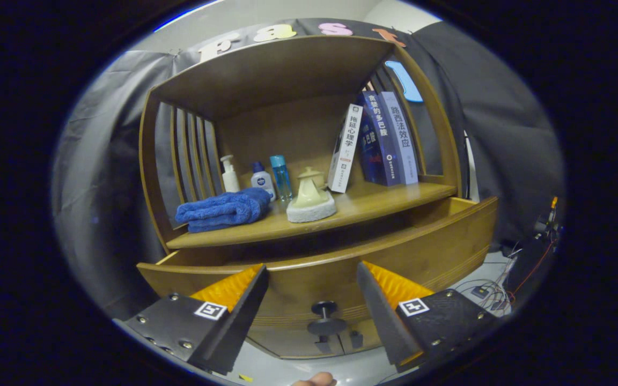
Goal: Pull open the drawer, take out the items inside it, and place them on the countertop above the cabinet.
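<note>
The gripper hangs spread and empty before the pulled-out drawer, its knob between the fingers. The drawer's inside is hidden from here. On the countertop the blue towel and scrubber crowd the front; reaching in blind risks fumbling, and a careless placement could knock them.

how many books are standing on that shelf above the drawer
3, all at the shelf's far end from the blue towel: a white book leaning beside the cream pot, then a dark blue book, then a pale blue book. More may hide behind.
</note>
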A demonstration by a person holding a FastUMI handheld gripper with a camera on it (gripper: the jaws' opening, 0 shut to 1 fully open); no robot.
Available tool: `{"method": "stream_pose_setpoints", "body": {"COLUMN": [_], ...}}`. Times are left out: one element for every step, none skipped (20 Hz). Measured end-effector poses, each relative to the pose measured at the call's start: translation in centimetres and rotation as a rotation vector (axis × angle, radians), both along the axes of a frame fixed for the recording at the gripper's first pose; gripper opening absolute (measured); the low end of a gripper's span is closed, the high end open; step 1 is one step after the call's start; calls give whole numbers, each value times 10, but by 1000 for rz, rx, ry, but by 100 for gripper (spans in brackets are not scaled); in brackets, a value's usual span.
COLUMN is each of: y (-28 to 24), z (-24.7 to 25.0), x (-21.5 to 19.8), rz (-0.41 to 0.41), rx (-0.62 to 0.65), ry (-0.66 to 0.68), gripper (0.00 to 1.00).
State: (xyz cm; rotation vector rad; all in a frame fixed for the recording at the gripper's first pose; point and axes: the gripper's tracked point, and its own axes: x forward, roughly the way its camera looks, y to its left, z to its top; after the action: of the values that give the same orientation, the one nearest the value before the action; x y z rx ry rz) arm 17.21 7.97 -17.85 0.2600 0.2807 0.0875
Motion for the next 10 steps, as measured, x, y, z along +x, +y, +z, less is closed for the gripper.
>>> {"method": "stream_pose_setpoints", "body": {"y": [-3,-3,-3,-3,-2,-1,-1,0,1,1], "z": [-2,-1,-2,-2,-3,-3,-4,-4,-5,-6], "x": [3,5,7,9,11,16,19,22,25,29], "rz": [5,6,8,7,6,4,4,3,3,2], "rx": [9,11,6,5,6,12,10,8,7,8], "ry": [0,-3,-2,-1,3,4,8,9,14,17], "gripper": [100,100,100,100,100,100,100,100,100,100]}}
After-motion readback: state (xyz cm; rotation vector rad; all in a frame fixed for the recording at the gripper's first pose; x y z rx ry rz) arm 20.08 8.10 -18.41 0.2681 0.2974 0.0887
